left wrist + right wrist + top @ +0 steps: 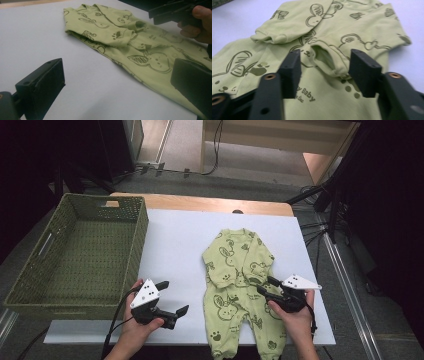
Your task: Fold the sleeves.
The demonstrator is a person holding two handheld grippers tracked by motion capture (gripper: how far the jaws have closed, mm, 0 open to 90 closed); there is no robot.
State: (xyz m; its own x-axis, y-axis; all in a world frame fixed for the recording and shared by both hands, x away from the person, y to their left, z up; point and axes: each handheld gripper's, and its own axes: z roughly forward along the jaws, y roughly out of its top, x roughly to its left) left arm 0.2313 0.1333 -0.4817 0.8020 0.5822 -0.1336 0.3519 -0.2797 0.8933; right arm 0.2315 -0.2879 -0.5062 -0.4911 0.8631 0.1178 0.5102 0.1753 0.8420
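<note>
Green onesie (239, 285) flat beside basket (75, 252), both sleeves folded in; right gripper (269, 288) jaws parted at cuff, left gripper (172, 296) spread wide; legs unfolded.

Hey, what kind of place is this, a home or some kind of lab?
Most likely a lab or recording room, not a home. A plain white table stands on a grey floor strewn with loose cables, with dark stand legs beside it. On the table are a green babygrow and a basket.

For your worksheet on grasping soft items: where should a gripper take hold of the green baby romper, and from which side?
Probably the folded sleeve cuff on the green baby romper: it stands raised off the flat cloth. Come from the legs' end with the right gripper, whose open jaws already frame it.
</note>
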